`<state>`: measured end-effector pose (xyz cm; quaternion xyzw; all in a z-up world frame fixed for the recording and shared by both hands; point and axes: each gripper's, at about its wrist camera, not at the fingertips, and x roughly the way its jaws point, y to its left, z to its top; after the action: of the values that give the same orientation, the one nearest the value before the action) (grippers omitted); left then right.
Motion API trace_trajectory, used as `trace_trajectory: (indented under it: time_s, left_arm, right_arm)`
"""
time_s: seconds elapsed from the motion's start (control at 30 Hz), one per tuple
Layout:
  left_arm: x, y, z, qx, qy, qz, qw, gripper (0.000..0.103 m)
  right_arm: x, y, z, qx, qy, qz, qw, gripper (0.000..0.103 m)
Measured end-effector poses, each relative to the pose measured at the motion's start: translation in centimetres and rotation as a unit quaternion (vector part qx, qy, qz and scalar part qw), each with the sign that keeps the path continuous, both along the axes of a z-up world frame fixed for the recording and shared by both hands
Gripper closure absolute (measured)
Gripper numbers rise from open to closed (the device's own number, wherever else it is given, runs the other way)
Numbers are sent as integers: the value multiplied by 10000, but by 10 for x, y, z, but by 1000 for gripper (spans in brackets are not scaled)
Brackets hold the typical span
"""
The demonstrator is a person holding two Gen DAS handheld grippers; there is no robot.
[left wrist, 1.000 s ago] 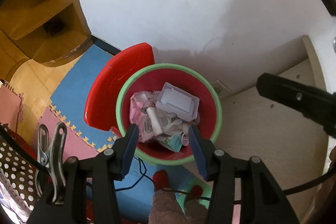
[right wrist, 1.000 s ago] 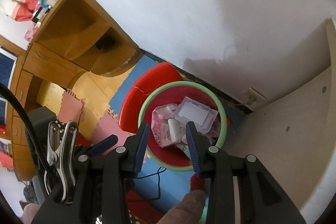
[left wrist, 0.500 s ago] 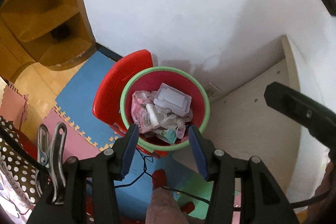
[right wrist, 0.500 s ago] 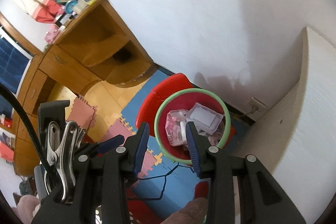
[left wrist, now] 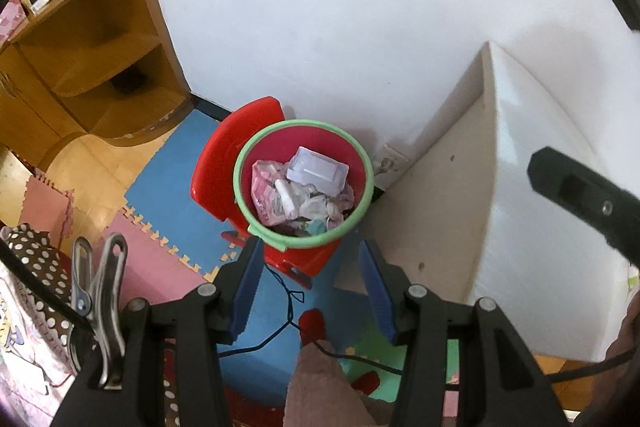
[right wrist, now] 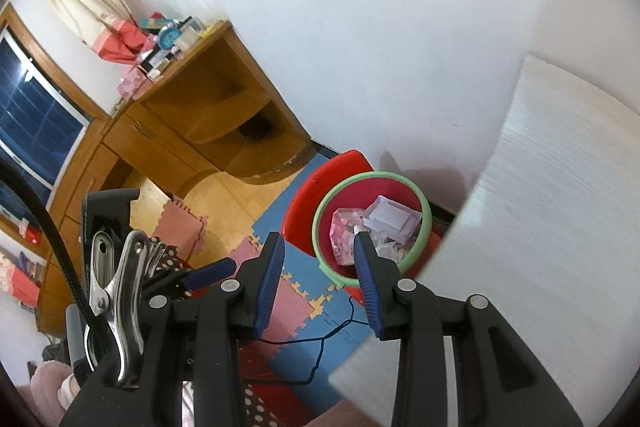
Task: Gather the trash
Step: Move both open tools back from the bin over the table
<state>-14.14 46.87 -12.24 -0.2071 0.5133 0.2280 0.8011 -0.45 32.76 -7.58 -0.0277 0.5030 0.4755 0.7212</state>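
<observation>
Left wrist view: left of the red bin (left wrist: 344,143) stands a wooden shelf unit (left wrist: 92,67); the bin, green-rimmed, holds trash (left wrist: 300,195) topped by a clear plastic tray (left wrist: 316,173). Right of the bin is a white cabinet (left wrist: 520,227). Left gripper (left wrist: 312,291), nearer than the bin, has jaws apart, empty. Right gripper (right wrist: 318,279) likewise gapes, holding nothing.

Bright, even indoor light, soft shadows on the white wall (left wrist: 360,7), strong fisheye curvature, black vignetted corners.
</observation>
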Motion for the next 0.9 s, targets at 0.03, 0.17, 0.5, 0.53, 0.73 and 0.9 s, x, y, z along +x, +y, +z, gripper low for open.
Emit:
trace_trajectory:
  time_s: [0.03, 0.17, 0.5, 0.53, 0.73, 0.9]
  left_arm:
    - [-3, -5, 3, 17, -2, -10, 10000, 51]
    - [-14, -30, 22, 51, -110, -55, 9999, 51]
    - [-12, -117, 67, 312, -492, -652, 9962, 51]
    - [-10, -126, 72, 334, -543, -734, 9953, 51]
    - [6, -189, 95, 303, -813, -1245, 9884, 51]
    - [24, -241, 105, 181, -893, -1691, 9814, 51]
  right_arm:
    - [-2, -9, 5, 57, 8, -29, 10000, 66]
    - [-13, -42, 23, 259, -59, -151, 9995, 66]
    - [-29, -136, 65, 567, -360, -574, 9961, 66]
    - [-30, -151, 70, 605, -400, -694, 9949, 66]
    - [-41, -222, 89, 763, -555, -1205, 9882, 66]
    - [-45, -277, 100, 761, -685, -1624, 9814, 66]
